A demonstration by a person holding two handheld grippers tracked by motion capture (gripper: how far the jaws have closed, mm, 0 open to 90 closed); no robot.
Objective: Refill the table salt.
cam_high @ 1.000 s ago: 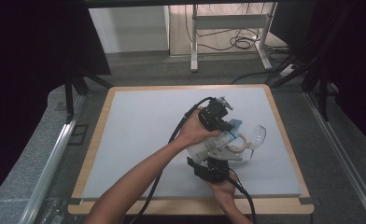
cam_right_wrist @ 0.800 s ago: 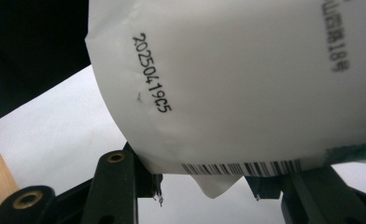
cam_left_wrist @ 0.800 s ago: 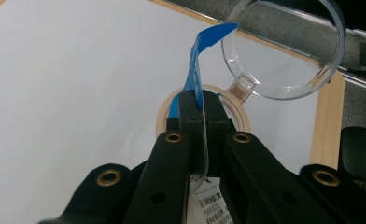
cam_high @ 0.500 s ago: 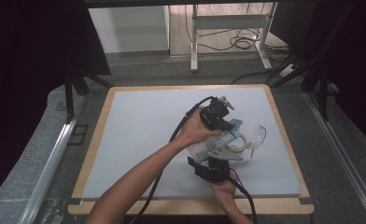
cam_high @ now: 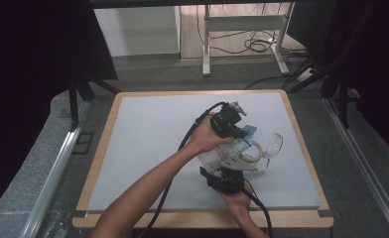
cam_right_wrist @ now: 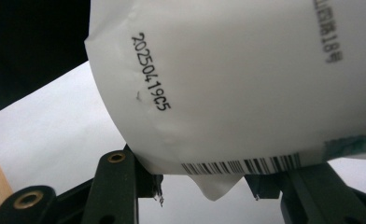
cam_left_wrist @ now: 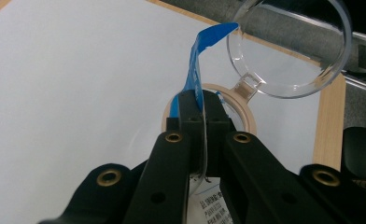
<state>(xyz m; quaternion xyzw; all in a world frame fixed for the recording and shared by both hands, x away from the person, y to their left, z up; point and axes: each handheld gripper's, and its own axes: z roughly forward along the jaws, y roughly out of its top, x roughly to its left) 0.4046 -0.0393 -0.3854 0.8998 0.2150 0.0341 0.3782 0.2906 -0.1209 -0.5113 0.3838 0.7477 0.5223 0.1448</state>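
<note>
Your right gripper [cam_right_wrist: 204, 186] clamped the white canister [cam_right_wrist: 246, 79] to steady it; your left gripper [cam_left_wrist: 202, 109], fingers closed on the blue seal strip [cam_left_wrist: 197, 60], pulled it away from the open lid [cam_left_wrist: 288, 46].

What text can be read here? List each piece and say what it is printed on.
"2025041 9C5", read as 20250419C5: stamped in black on the white packet.
"18" among small characters at the packet's upper right edge: the rest is too blurred to read.
Barcode along the packet's lower edge: no digits legible.
Small print on the packet below the left tongs: too small to read.
</note>
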